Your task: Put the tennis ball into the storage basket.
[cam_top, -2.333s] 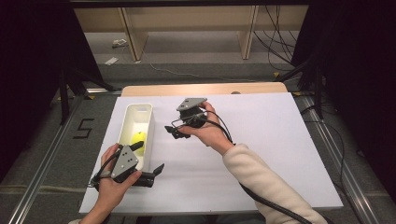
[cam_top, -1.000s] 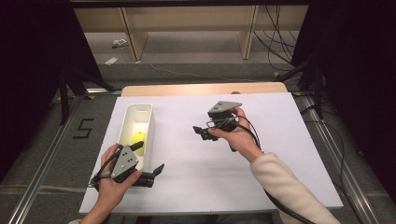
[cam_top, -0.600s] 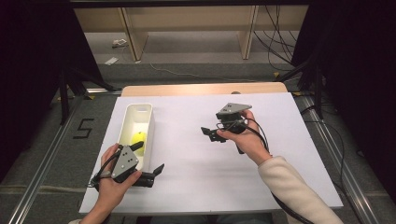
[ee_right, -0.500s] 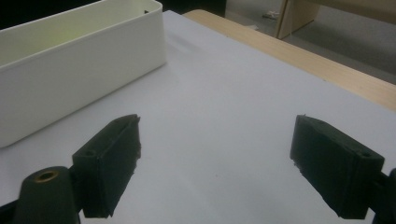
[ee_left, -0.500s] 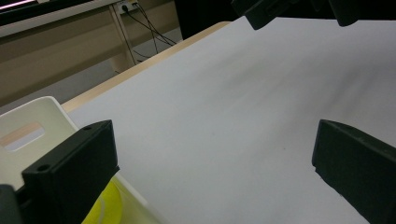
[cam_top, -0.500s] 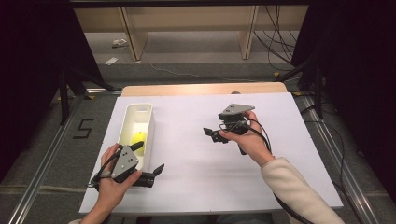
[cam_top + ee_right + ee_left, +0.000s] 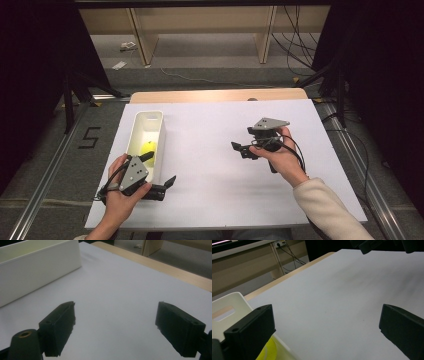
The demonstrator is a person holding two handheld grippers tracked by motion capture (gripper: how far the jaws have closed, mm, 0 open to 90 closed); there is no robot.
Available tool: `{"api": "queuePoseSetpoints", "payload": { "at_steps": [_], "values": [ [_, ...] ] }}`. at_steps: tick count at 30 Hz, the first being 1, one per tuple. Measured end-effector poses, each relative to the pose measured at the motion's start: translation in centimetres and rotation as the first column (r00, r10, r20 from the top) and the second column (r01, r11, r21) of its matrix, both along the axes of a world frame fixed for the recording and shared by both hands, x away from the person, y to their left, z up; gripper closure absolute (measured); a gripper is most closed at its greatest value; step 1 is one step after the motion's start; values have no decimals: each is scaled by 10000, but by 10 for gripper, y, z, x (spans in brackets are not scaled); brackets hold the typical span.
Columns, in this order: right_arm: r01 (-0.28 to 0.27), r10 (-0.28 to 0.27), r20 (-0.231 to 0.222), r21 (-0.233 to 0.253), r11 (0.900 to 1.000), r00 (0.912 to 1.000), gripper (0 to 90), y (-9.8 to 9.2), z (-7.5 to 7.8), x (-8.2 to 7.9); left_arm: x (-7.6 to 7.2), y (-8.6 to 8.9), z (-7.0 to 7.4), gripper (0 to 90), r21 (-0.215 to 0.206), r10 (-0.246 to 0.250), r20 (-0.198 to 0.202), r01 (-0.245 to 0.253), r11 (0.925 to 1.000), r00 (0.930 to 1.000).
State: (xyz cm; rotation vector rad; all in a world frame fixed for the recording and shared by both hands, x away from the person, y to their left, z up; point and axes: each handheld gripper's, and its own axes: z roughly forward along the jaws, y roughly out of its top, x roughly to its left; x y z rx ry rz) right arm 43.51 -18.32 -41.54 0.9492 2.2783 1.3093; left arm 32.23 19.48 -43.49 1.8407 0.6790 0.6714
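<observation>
A white oblong bin (image 7: 145,131) stands on the left part of the white tabletop (image 7: 215,200), with a yellow object (image 7: 148,148) inside it. My left gripper (image 7: 159,169) is at the bin's near end, open, one jaw over the bin's rim and the other over the table. In the left gripper view the gripper (image 7: 327,330) holds nothing, and the yellow object (image 7: 268,353) and the bin (image 7: 229,307) show beside one jaw. My right gripper (image 7: 243,150) hovers open and empty over the table's right middle, its jaws toward the bin. From the right gripper (image 7: 115,327), the bin (image 7: 37,267) is far off.
The table's far wooden edge (image 7: 215,95) runs behind the white surface. Beyond it are wooden shelf legs (image 7: 140,40) and cables on the floor (image 7: 295,50). A metal rail (image 7: 45,190) runs along the left side. Bare white tabletop lies between the two grippers.
My right gripper has moved to the right and a little nearer, away from the bin, staying open. The left gripper has not moved.
</observation>
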Motion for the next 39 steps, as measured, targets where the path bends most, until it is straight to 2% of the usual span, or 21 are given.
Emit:
{"api": "queuePoseSetpoints", "payload": {
  "at_steps": [17, 39],
  "values": [
    [70, -70, -91, -80, 9999, 9999, 166, -22, -8, -18, 0, 0, 0, 0, -13, -3, 10, 3, 10000, 10000],
    [650, -651, -118, -101, 9978, 9978, 166, -61, -13, -39, 0, 0, 0, 0, -6, 17, 10, -17, 10000, 10000]
  ]
}}
